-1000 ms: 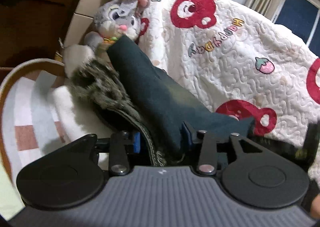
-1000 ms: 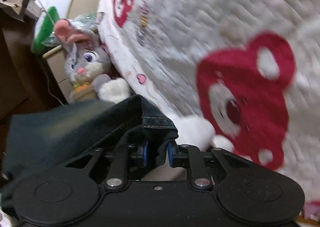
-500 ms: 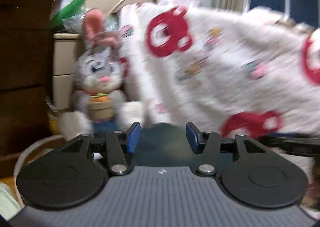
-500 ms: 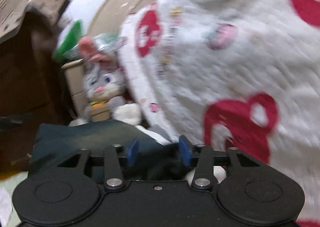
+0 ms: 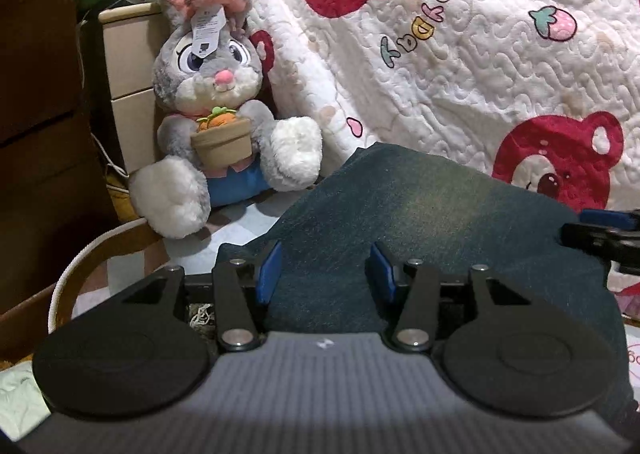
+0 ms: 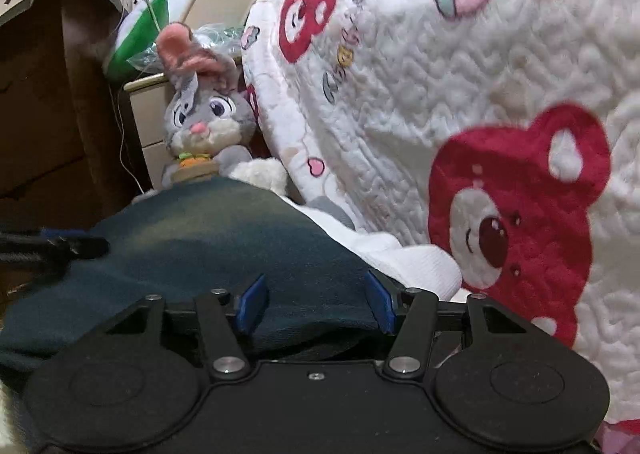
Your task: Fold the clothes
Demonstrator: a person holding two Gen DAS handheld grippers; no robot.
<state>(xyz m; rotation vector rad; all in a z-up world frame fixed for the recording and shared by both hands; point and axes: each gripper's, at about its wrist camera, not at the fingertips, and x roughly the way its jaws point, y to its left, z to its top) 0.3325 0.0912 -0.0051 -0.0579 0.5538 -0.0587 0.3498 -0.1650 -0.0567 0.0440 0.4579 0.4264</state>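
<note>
Now both claws spread, dark jeans (image 5: 420, 221) folded

Bed w/ checked sheet (image 5: 240, 219) carries it all: dark denim garment (image 5: 420, 213) lying flat on top, plush rabbit (image 5: 216, 101) sitting at the far end, white bear-print quilt (image 5: 460, 53) heaped just beside the denim, touching it.

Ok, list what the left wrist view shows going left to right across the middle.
Drawers → plush rabbit → quilt, with the dark garment below it and the right gripper at the far edge.
</note>
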